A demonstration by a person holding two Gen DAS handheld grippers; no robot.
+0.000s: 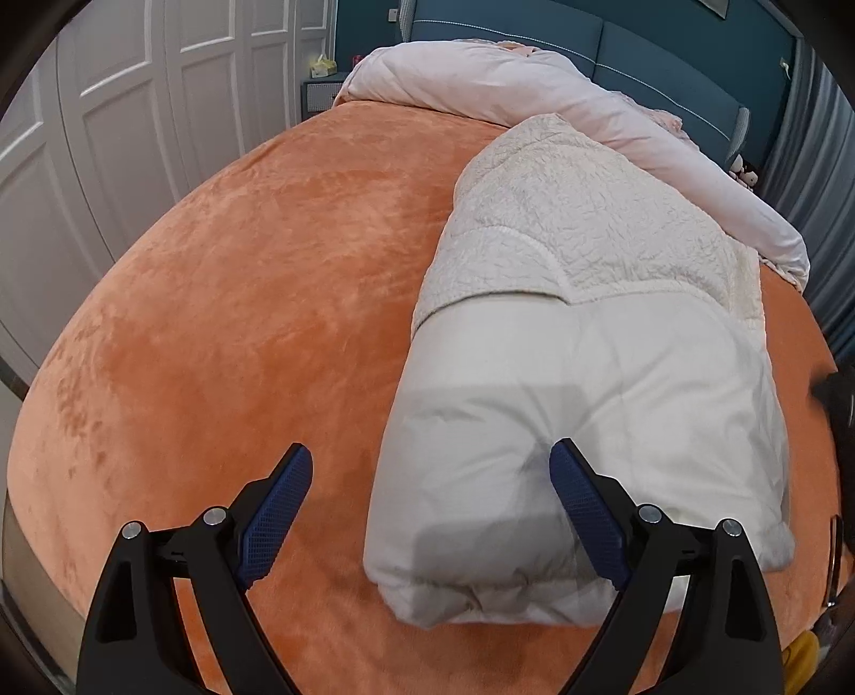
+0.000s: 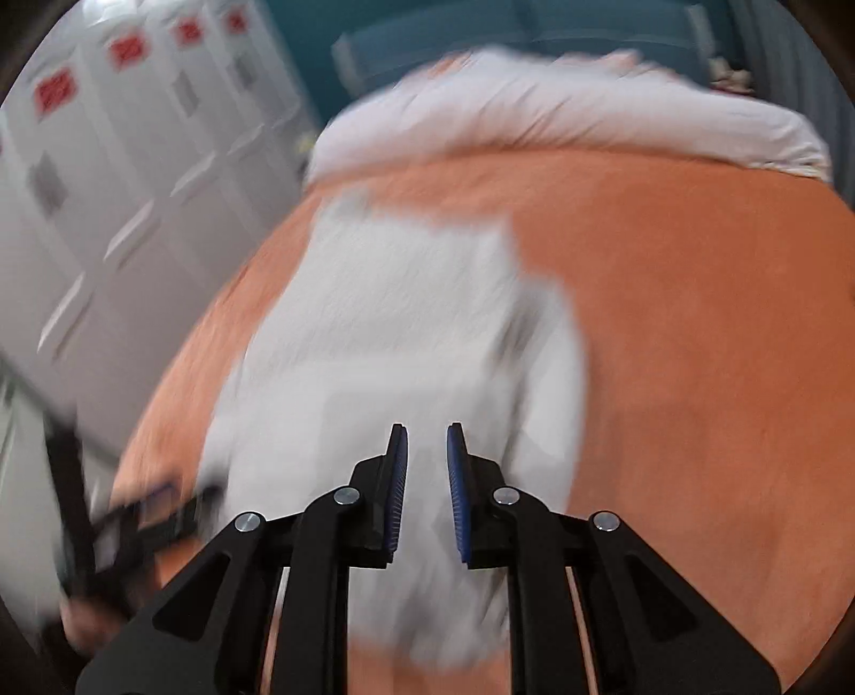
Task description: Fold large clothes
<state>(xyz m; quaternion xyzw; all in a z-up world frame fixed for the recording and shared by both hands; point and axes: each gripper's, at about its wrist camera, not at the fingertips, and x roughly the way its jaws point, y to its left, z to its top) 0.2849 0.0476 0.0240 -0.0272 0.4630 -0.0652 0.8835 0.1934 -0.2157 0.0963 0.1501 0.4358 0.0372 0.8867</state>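
A large white padded coat (image 1: 588, 374) with a fleecy lining lies folded into a long bundle on the orange bed cover (image 1: 214, 294). My left gripper (image 1: 430, 446) is wide open at the bundle's near end. Its right finger (image 1: 582, 508) is over the smooth white cloth and its left finger (image 1: 272, 513) over the orange cover, gripping nothing. The right wrist view is blurred. There my right gripper (image 2: 427, 443) hangs above the coat (image 2: 401, 321) with a narrow gap between its pads and no cloth pinched in it. The left gripper (image 2: 133, 513) shows as a dark smear at lower left.
A pale pink duvet (image 1: 534, 91) is rolled along the head of the bed, against a blue headboard (image 1: 641, 48). White wardrobe doors (image 1: 133, 107) stand along the left, with a tissue box (image 1: 322, 66) on a nightstand beside the bed. Orange cover spreads left of the coat.
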